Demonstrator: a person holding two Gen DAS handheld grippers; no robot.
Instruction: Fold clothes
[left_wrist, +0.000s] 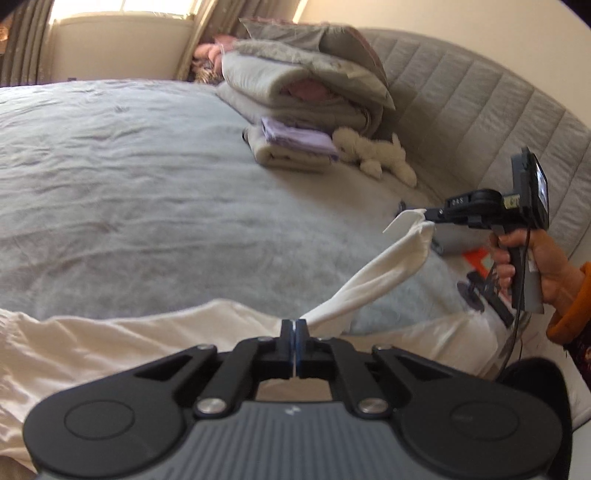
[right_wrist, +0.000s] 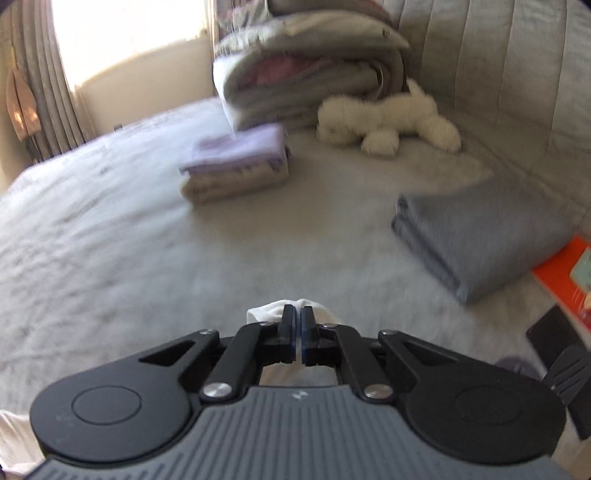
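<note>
A white garment (left_wrist: 122, 343) lies crumpled along the near edge of the grey bed cover (left_wrist: 129, 192). My left gripper (left_wrist: 294, 328) is shut on its cloth, lifted off the bed. From there a white strip of the garment (left_wrist: 373, 280) stretches up to the right gripper (left_wrist: 428, 215), held by a hand (left_wrist: 532, 262) at the right and shut on the cloth's end. In the right wrist view the right gripper (right_wrist: 298, 317) pinches a white bunch of the garment (right_wrist: 273, 308) above the bed.
Folded lilac and beige clothes (right_wrist: 236, 166) lie mid-bed, with a tall heap of grey bedding (right_wrist: 306, 66) and a white plush toy (right_wrist: 388, 122) behind. A folded grey cloth (right_wrist: 476, 236) lies right, by an orange item (right_wrist: 557, 273). A padded headboard (left_wrist: 480, 110) runs behind.
</note>
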